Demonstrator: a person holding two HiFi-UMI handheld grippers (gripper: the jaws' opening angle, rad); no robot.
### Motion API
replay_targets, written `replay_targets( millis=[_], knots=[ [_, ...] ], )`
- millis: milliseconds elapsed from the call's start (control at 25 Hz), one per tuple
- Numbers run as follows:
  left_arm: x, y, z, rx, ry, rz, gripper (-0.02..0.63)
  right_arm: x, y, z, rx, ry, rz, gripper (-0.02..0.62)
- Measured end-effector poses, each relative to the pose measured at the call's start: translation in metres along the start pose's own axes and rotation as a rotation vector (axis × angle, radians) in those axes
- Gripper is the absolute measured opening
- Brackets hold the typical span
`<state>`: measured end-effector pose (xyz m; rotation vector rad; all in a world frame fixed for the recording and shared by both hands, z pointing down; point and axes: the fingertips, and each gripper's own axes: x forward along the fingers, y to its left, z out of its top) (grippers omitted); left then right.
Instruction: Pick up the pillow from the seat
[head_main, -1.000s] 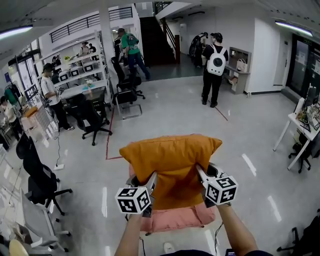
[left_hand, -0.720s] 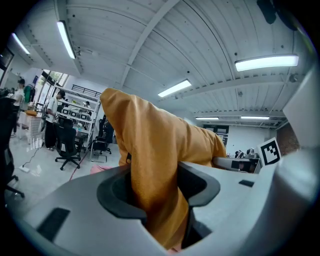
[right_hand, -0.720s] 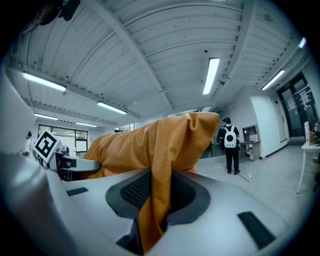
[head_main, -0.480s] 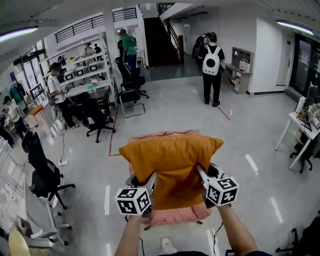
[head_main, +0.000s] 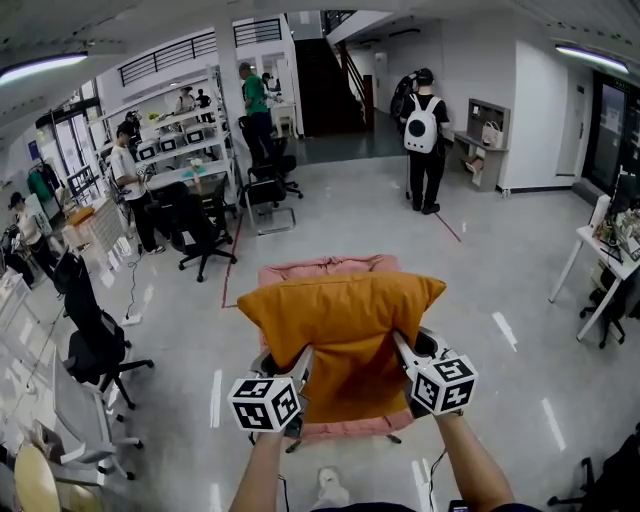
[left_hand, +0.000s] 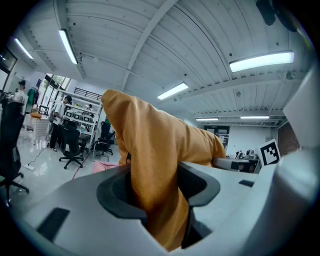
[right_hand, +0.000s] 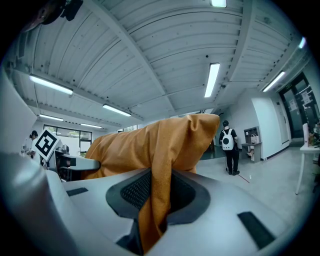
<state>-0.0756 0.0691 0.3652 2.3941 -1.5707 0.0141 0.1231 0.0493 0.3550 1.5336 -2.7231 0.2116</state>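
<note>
Both grippers hold an orange pillow (head_main: 345, 330) up in the air in front of me. My left gripper (head_main: 300, 362) is shut on the pillow's near left corner, and the fabric (left_hand: 155, 165) bunches between its jaws. My right gripper (head_main: 400, 345) is shut on the near right corner, where a fold of cloth (right_hand: 160, 145) hangs through its jaws. Under and behind the pillow stands the pink seat (head_main: 325, 268), apart from the pillow. In the left gripper view the left gripper (left_hand: 160, 200) points roughly level, as does the right gripper (right_hand: 155, 200) in its own view.
Black office chairs (head_main: 195, 225) and desks with monitors stand at the left, with people beside them. A person with a white backpack (head_main: 422, 135) stands far ahead. A white table (head_main: 600, 250) is at the right edge. Grey floor surrounds the seat.
The pillow and both grippers have drawn back from the pink seat, and more of the seat now shows beyond the pillow's far edge. Both grips are unchanged.
</note>
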Motion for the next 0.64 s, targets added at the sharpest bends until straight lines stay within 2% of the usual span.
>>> replay_targets(
  millis=[640],
  knots=[
    [-0.032, -0.038, -0.011, 0.008, -0.010, -0.005, 0.215, -0.051, 0.004, -0.002, 0.000, -0.018, -0.005, 0.092]
  ],
)
